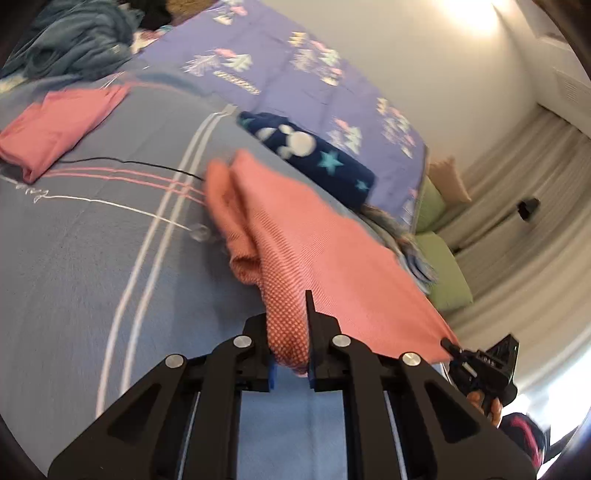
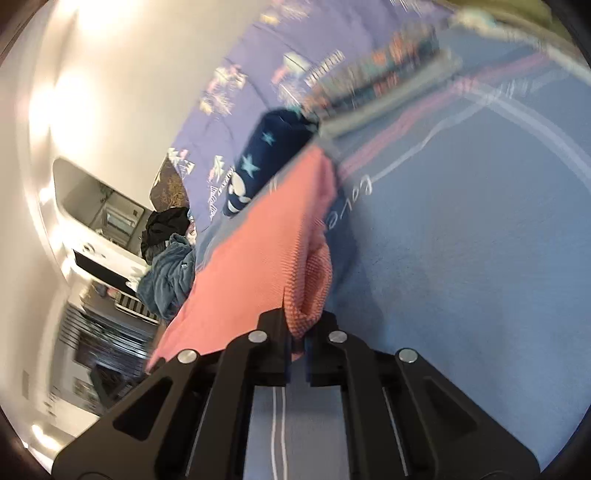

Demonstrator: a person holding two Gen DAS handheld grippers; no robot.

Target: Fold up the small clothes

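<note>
Left of the navy star-print blanket (image 1: 314, 155), a folded pink garment (image 1: 55, 125) is lying on the blue bedsheet (image 1: 92, 258). The left gripper (image 1: 290, 332) is clamping one corner of the salmon cloth (image 1: 314, 236), lifted just off the sheet; the right gripper (image 2: 297, 328) is pinching the opposite corner.

Bright glare blooms on the wall (image 1: 469, 14); motion blur and fisheye warping throughout.

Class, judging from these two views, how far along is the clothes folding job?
Done: one pink garment lies folded on the bedspread. In hand: the left gripper and right gripper each pinch the coral cloth, lifted between them. Left: the navy star-print piece and, apparently, the blue-grey heap.
</note>
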